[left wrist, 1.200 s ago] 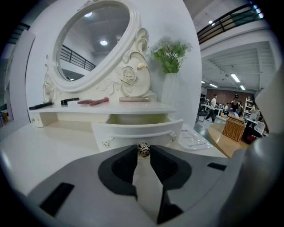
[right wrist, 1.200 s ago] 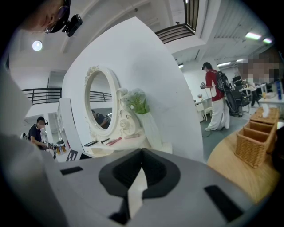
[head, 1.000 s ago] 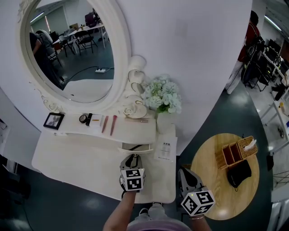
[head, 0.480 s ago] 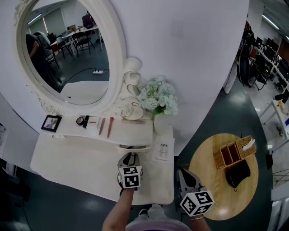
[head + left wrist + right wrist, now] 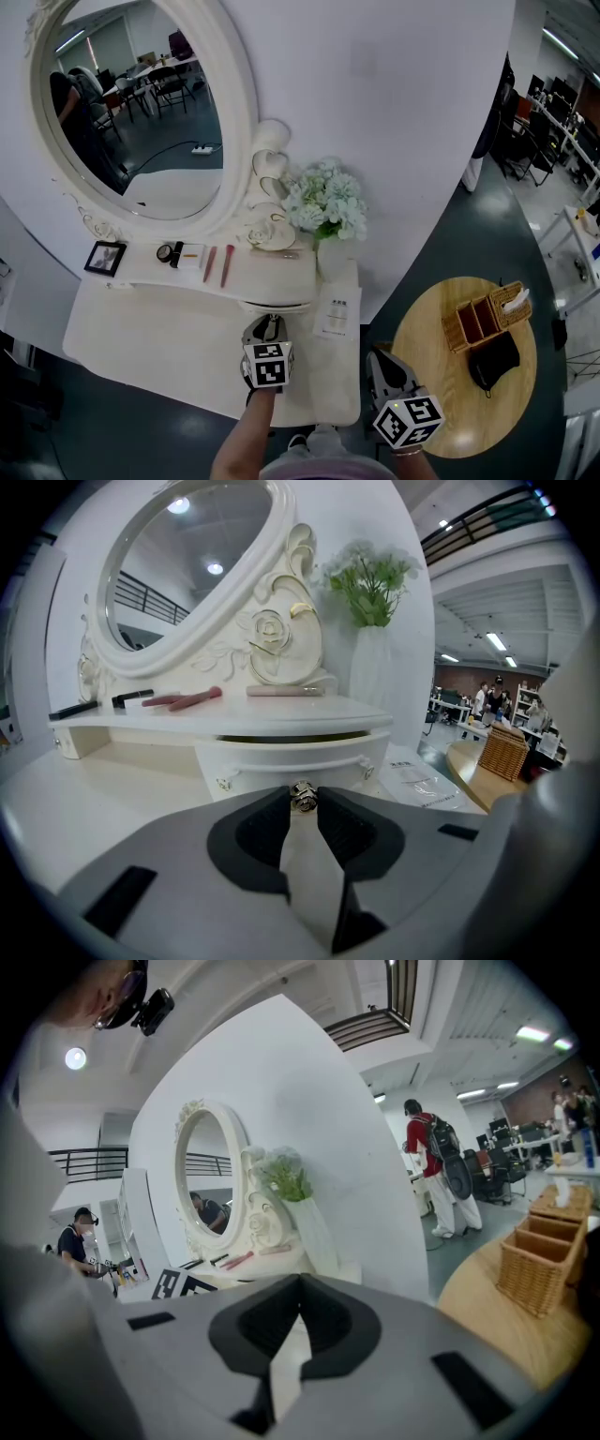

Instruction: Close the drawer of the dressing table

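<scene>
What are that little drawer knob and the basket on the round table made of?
Drawer knob: probably polished metal, since it glints silver.
Basket: woven wicker or rattan, matte tan, with a visible weave.

We cannot see inside the drawer [image 5: 291,757] or read the paper sheet [image 5: 338,314]. The head view's top crops the mirror [image 5: 131,112].

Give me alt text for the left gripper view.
The left tongs pinch the small metal knob of a white drawer that stands slightly open. Behind it rise an oval mirror and a vase of flowers.
</scene>
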